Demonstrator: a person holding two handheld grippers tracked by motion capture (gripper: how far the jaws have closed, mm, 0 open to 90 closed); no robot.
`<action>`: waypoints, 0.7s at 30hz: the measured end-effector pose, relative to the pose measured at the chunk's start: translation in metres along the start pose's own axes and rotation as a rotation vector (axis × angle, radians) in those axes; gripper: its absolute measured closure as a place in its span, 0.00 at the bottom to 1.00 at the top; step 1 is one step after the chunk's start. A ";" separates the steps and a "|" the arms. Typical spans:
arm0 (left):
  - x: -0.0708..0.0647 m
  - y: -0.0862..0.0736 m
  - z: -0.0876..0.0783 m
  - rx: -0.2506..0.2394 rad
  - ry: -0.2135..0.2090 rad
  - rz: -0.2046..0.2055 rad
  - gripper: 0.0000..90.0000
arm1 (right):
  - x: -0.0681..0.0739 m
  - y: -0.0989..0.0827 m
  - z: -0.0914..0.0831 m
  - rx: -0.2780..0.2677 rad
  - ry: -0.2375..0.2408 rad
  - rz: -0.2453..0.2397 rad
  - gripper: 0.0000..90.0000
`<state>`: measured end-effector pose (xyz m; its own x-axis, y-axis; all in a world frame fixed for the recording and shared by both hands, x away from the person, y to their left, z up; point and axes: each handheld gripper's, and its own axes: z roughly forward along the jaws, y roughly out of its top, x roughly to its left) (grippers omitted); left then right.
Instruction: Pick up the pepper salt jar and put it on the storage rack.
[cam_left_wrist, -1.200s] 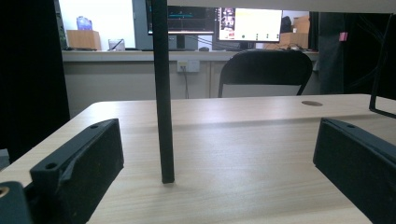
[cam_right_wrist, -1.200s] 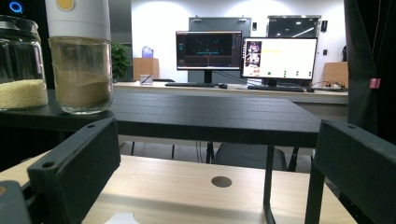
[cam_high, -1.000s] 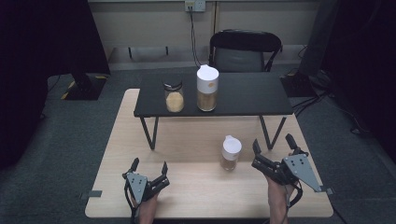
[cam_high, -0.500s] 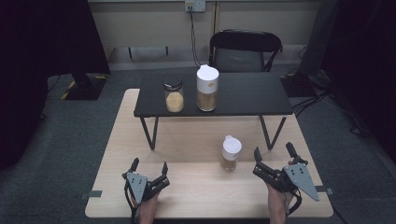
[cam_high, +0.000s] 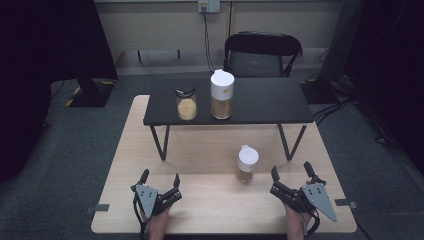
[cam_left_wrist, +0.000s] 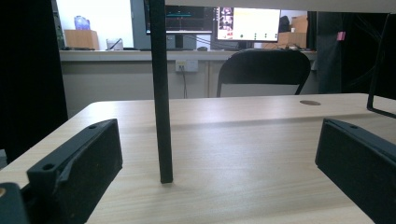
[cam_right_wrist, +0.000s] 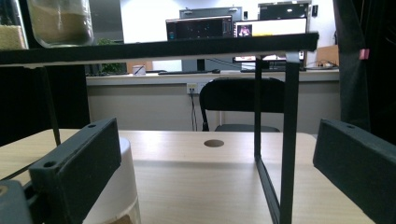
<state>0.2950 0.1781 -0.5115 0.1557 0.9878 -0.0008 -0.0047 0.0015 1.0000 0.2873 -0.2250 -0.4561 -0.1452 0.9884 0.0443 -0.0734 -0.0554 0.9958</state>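
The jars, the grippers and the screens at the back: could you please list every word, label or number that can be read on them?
None can be read.
Small white-lidded jar on the table: no label visible.
Tall white-lidded jar and glass jar on the black shelf: a round mark on the tall jar's lid, too small to read.
Monitors behind: lit windows, text too blurred.
Left gripper and right gripper: no markings seen.

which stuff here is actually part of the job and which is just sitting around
In play:
- small white-lidded jar on the wooden table, nearest the right gripper
- right gripper, jaws open
- left gripper, jaws open

Lying about:
- tall white-lidded jar on the black shelf
- black-lidded jar beside it
- chair behind
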 end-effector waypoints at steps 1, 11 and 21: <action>0.000 0.000 0.000 0.000 0.000 0.000 0.00 | -0.001 -0.002 0.000 0.001 -0.001 0.005 0.00; 0.000 0.000 0.000 0.000 0.000 0.000 0.00 | -0.005 -0.019 0.000 0.020 -0.018 0.011 0.01; 0.000 0.000 0.000 0.000 0.000 0.000 0.00 | -0.005 -0.037 0.002 0.057 -0.024 0.008 0.01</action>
<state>0.2950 0.1781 -0.5115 0.1555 0.9878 -0.0011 -0.0046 0.0019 1.0000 0.2925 -0.2279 -0.4926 -0.1218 0.9911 0.0535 -0.0157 -0.0558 0.9983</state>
